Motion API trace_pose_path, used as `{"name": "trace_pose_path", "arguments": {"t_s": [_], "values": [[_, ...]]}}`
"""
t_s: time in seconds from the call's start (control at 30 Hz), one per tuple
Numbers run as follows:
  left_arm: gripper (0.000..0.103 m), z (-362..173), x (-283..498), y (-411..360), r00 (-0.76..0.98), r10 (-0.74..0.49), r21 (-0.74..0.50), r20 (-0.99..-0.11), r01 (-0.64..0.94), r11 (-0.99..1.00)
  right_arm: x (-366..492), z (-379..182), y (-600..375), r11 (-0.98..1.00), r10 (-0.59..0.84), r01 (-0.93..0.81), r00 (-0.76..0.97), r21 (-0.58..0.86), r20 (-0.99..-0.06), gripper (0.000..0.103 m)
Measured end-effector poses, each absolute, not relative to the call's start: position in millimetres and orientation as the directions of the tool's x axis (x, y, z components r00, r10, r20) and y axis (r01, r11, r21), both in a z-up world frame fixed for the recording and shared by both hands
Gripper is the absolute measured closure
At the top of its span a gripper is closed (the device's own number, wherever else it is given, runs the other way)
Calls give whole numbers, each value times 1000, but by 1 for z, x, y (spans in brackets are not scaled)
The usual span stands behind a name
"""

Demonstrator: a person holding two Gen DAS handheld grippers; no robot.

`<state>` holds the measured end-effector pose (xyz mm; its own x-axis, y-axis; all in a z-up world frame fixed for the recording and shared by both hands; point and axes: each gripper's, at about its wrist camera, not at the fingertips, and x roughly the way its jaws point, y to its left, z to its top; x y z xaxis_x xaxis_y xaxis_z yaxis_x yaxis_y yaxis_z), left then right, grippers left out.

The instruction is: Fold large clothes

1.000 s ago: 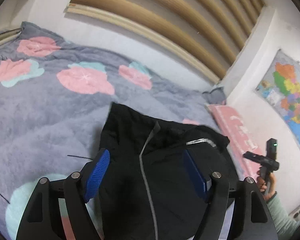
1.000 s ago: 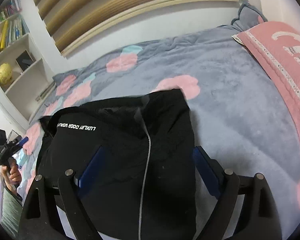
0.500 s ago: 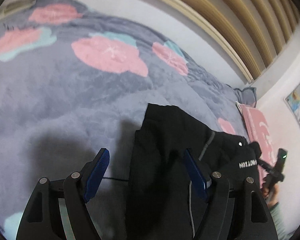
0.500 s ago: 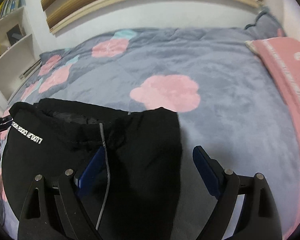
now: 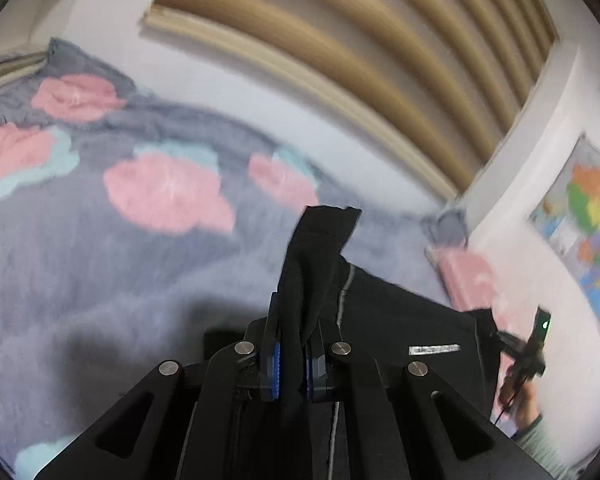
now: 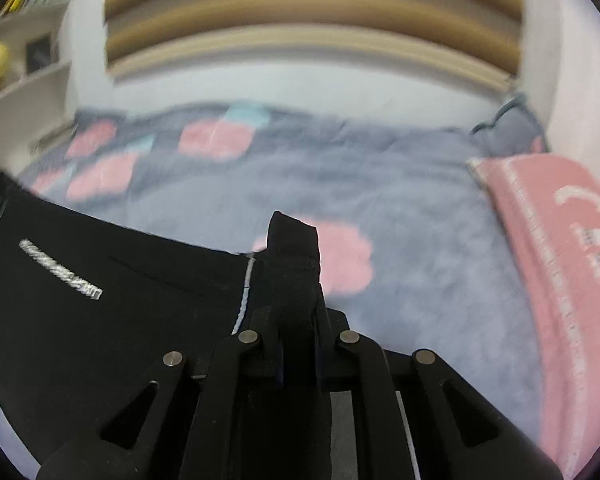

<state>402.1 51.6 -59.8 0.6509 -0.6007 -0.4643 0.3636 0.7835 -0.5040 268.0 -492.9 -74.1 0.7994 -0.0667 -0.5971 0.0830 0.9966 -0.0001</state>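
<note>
Each tool, left [image 5: 291, 354] and right [image 6: 300, 344], clamps a bunched corner of the black garment [image 5: 400, 320], stretched between them above the grey flowered blanket [image 6: 400, 200].

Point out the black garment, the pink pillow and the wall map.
black garment [image 6: 112, 312], right wrist view, on the flat panel below the white lettering
pink pillow [image 6: 548, 216], right wrist view, on its top face
wall map [image 5: 592, 216], left wrist view, on the coloured middle
</note>
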Motion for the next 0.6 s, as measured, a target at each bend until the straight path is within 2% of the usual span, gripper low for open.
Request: {"name": "trace_pose_path", "arguments": {"t_s": [0.07,0.13,0.2,0.33,0.43,0.5,0.53,0.6], "values": [[95,-48,406,40,708,-515,-431,-483,320,844,276,-55,-486,991,-122,132,817,-24,-564,92],[95,-55,421,28,727,-429,-389,-536,239,890,295,-52,-480,983,-174,179,800,-49,-574,92],[95,-79,441,26,692,-398,-416,-601,155,896,321,-67,-476,974,-213,211,751,-78,-625,92],[94,-164,476,25,552,-368,-448,-748,-10,894,372,-145,-478,966,-215,242,573,-88,-791,91],[85,-201,483,23,507,-391,-470,-768,-32,882,385,-196,-475,971,-200,213,485,-106,-852,86],[63,-207,487,27,493,-383,-468,-782,-57,882,384,-198,-473,970,-213,210,490,-122,-846,86],[57,-210,489,30,478,-387,-475,-789,-73,877,384,-199,-473,970,-212,210,490,-122,-845,85],[56,-211,485,37,489,-427,-523,-761,-73,849,383,-200,-475,972,-204,207,497,-113,-844,79]]}}
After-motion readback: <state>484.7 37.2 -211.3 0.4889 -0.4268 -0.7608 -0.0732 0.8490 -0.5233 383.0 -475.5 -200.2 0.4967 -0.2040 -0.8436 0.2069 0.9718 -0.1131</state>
